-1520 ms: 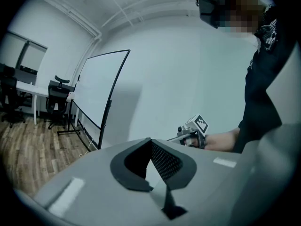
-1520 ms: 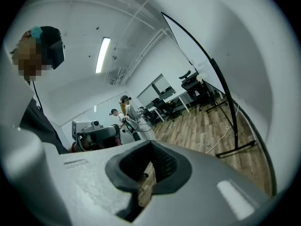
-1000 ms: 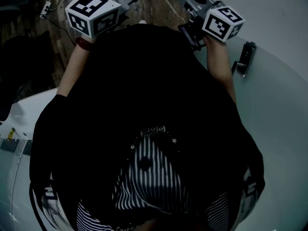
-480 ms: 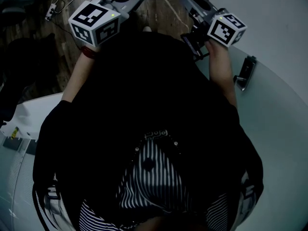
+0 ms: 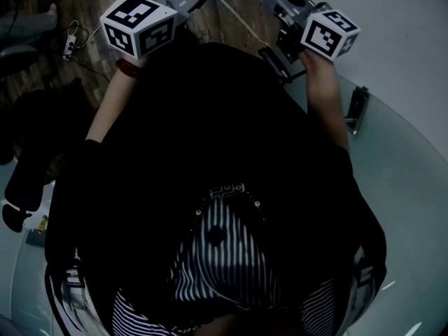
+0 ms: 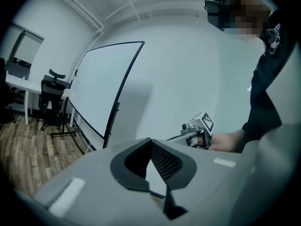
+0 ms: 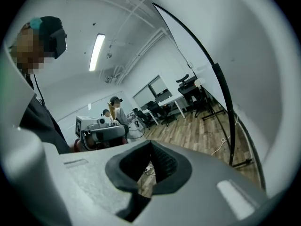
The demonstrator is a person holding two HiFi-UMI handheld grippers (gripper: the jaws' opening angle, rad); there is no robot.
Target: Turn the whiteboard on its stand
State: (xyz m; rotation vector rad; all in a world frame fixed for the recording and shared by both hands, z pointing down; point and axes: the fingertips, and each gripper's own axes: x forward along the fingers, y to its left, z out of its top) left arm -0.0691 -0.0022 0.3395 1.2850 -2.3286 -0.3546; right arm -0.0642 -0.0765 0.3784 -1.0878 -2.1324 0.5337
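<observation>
The whiteboard [image 6: 104,86], white in a thin dark frame, stands tilted on its stand [image 6: 111,123] to the left in the left gripper view. In the right gripper view the whiteboard [image 7: 263,60] fills the right side, with its dark post [image 7: 225,108] running down to the floor. From the head view its pale face [image 5: 399,166] lies at my right, with a dark clamp [image 5: 355,109] on its edge. My left gripper [image 6: 150,142] and right gripper [image 7: 151,146] are both shut with nothing between the pads, held in front of my chest and apart from the board.
The two marker cubes [image 5: 138,25] [image 5: 330,33] sit above my black jacket. A cable [image 5: 73,37] lies on the wooden floor. Desks and office chairs [image 7: 190,95] stand beyond the board, with a person [image 7: 116,111] at a machine. Another chair [image 6: 51,91] stands far left.
The head view has shifted a little, so the board's clamp sits lower in the picture. Both grippers stay shut at about the same place before my chest.
</observation>
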